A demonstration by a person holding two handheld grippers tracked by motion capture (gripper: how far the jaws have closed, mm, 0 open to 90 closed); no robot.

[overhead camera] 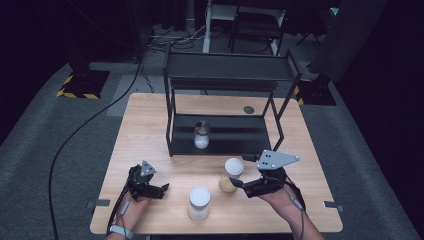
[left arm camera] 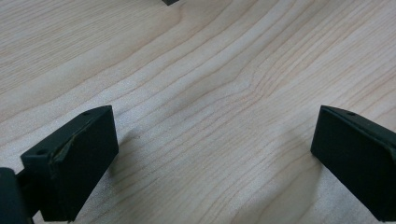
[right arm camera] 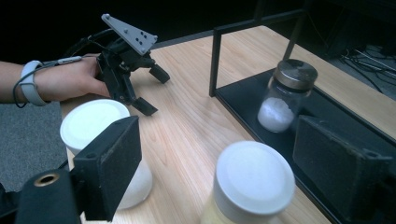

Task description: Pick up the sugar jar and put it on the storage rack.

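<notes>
Right gripper (right arm camera: 205, 172) open, jaws either side of the yellow jar (right arm camera: 247, 186), not pressing. Centre on jar body below lid, then close. Left gripper (left arm camera: 210, 154) open over bare table (left arm camera: 196, 70).

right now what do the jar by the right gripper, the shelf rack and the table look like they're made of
Jar with yellowish contents: clear glass or plastic, hard to tell, with a matte white lid, likely plastic.
Shelf rack: thin black bars and flat trays, probably painted metal with a dull sheen.
Table: pale wood or wood-look laminate; the left gripper view shows clear grain lines.
</notes>
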